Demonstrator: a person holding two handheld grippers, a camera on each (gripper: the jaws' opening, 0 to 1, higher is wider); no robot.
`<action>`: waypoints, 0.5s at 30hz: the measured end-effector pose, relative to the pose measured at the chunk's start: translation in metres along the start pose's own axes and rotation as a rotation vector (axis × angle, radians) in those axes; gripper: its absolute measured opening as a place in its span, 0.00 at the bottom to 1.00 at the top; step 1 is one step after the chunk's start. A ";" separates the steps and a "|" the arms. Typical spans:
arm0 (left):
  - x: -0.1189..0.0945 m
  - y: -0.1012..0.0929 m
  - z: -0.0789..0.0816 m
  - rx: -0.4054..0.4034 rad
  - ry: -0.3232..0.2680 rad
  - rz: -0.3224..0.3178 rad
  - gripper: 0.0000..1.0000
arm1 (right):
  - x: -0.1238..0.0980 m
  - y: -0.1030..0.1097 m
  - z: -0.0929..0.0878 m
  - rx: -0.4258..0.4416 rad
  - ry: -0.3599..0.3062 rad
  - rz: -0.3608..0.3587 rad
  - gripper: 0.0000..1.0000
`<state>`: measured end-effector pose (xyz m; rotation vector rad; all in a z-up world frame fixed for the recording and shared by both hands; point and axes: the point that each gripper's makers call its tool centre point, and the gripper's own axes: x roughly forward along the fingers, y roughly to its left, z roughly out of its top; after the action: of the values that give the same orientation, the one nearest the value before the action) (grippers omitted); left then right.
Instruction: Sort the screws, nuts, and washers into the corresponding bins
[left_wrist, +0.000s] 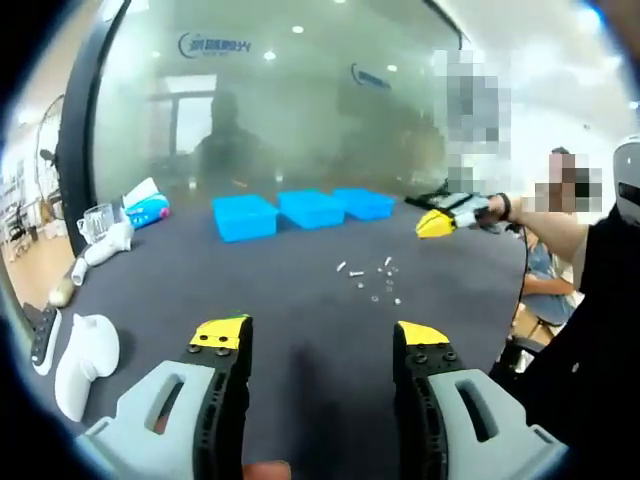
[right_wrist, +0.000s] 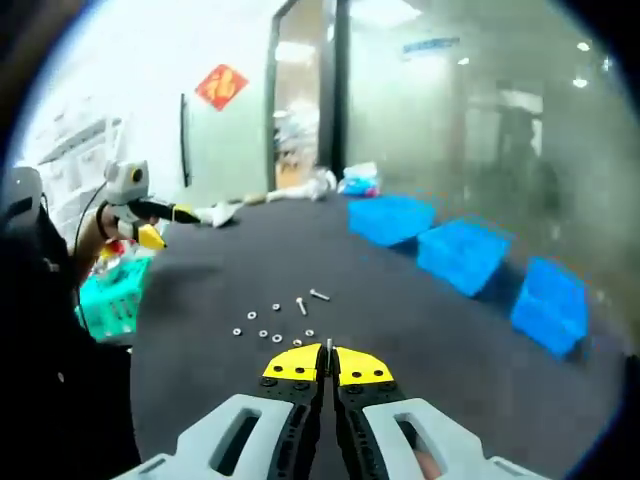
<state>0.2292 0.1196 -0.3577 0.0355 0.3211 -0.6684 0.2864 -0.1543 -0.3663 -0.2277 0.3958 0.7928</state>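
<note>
While left gripper (left_wrist: 320, 338) gapes empty, right gripper (right_wrist: 328, 362) is pinched on a screw (right_wrist: 328, 346); small, hard, slippery, best held mid-shank.

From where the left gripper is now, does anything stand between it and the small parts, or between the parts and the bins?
Nothing visible does. Bare dark table lies between the open left gripper and the parts, and again between them and the three blue bins.

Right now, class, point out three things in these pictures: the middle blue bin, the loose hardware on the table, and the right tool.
Middle blue bin (left_wrist: 312, 208), left gripper view: front wall.
Loose hardware (right_wrist: 278, 321), right gripper view: centre of the scattered pieces.
Right tool (right_wrist: 329, 352), right gripper view: between its yellow tips.
</note>
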 end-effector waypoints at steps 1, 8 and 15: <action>-0.001 0.000 0.001 -0.004 -0.004 0.002 0.55 | -0.006 0.000 -0.001 -0.003 -0.015 -0.017 0.01; -0.004 0.000 0.008 -0.015 -0.046 0.015 0.55 | -0.041 -0.003 -0.015 0.059 -0.099 -0.104 0.01; -0.001 -0.005 0.014 -0.022 -0.075 0.010 0.55 | -0.067 -0.015 -0.017 0.131 -0.200 -0.201 0.01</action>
<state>0.2293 0.1146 -0.3440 -0.0087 0.2563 -0.6545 0.2506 -0.2139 -0.3524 -0.0635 0.2300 0.5828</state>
